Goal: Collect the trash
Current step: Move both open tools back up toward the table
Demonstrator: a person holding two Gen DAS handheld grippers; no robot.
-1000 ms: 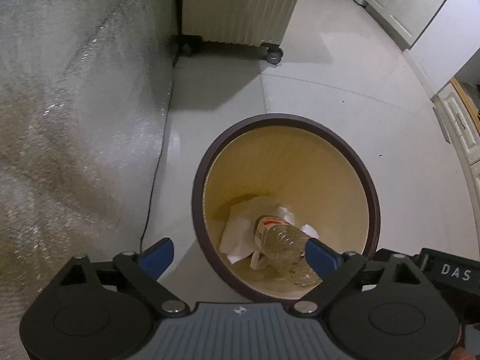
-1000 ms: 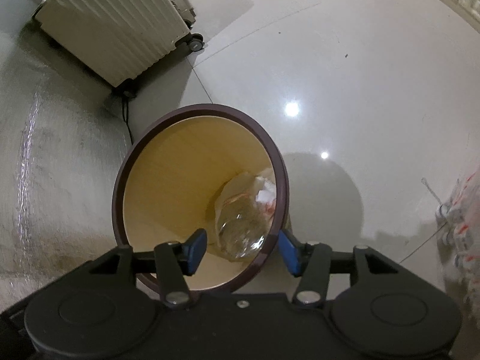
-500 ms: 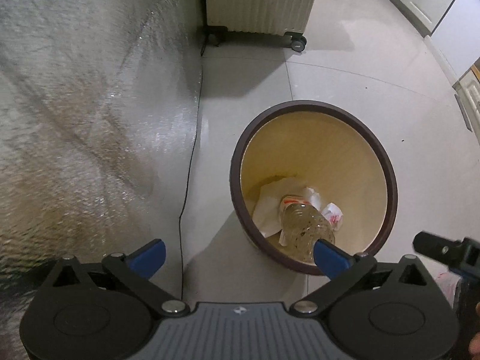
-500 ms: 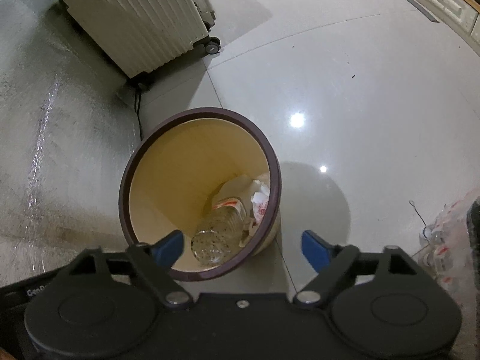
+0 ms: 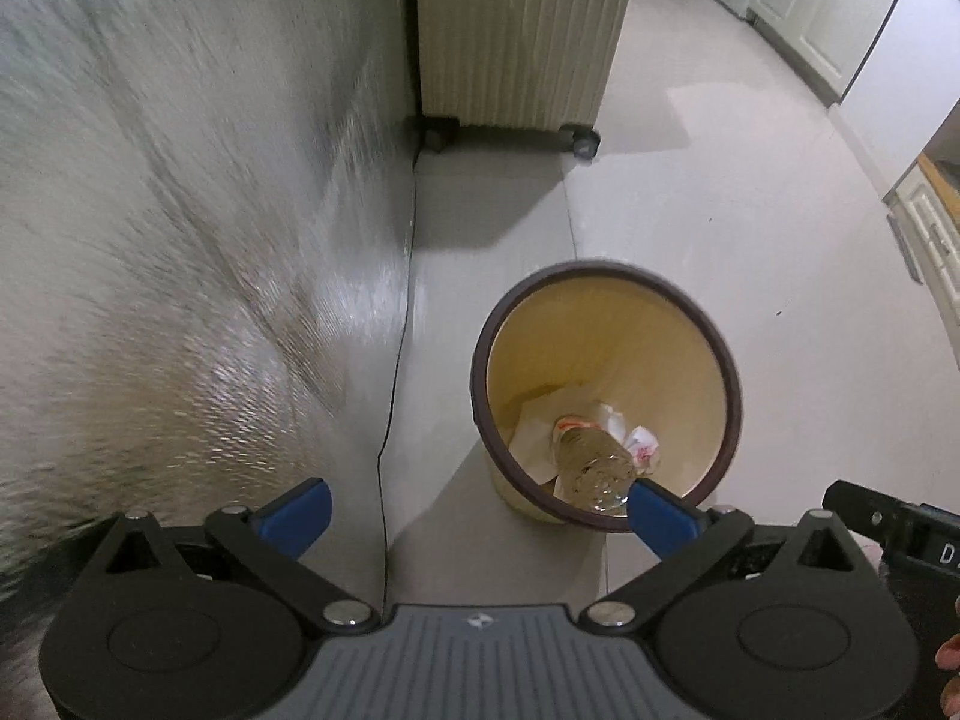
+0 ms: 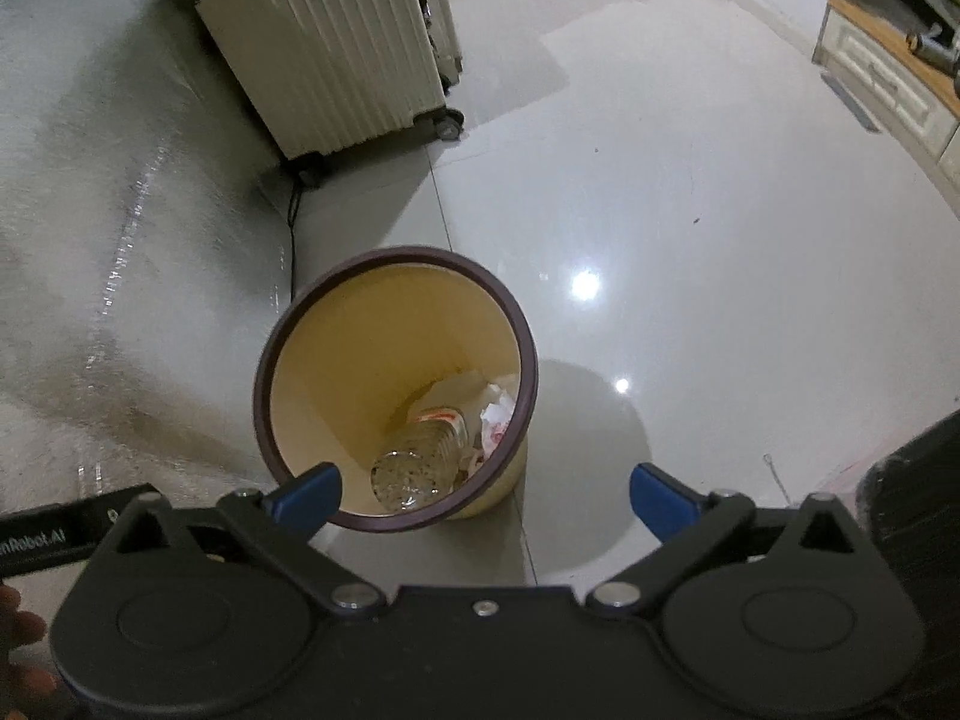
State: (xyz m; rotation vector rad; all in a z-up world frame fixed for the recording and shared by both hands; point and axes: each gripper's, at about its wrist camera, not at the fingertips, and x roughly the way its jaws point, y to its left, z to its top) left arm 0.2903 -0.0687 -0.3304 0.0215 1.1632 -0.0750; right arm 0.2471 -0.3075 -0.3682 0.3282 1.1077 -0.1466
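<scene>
A yellow bin with a dark brown rim (image 5: 606, 267) (image 6: 396, 252) stands on the pale tiled floor. Inside it a clear plastic bottle (image 5: 594, 462) (image 6: 420, 462) leans base-up on white crumpled paper (image 5: 540, 426) and a red-printed wrapper (image 5: 642, 444) (image 6: 498, 420). My left gripper (image 5: 477, 510) hangs open above the bin's near left side, holding nothing. Over the bin's near edge my right gripper (image 6: 486, 495) has its jaws opening wide, with nothing between them.
A cream ribbed suitcase on wheels (image 5: 516, 30) (image 6: 324, 60) stands behind the bin. A black cable (image 5: 396, 360) runs along the foot of a silvery wall (image 5: 150, 240). White cabinets (image 5: 828, 30) line the far right. A dark object (image 6: 918, 492) sits at the right edge.
Both grippers have risen, so the bin looks smaller. The right jaws have spread wide, and the bottle that was between them now lies in the bin.
</scene>
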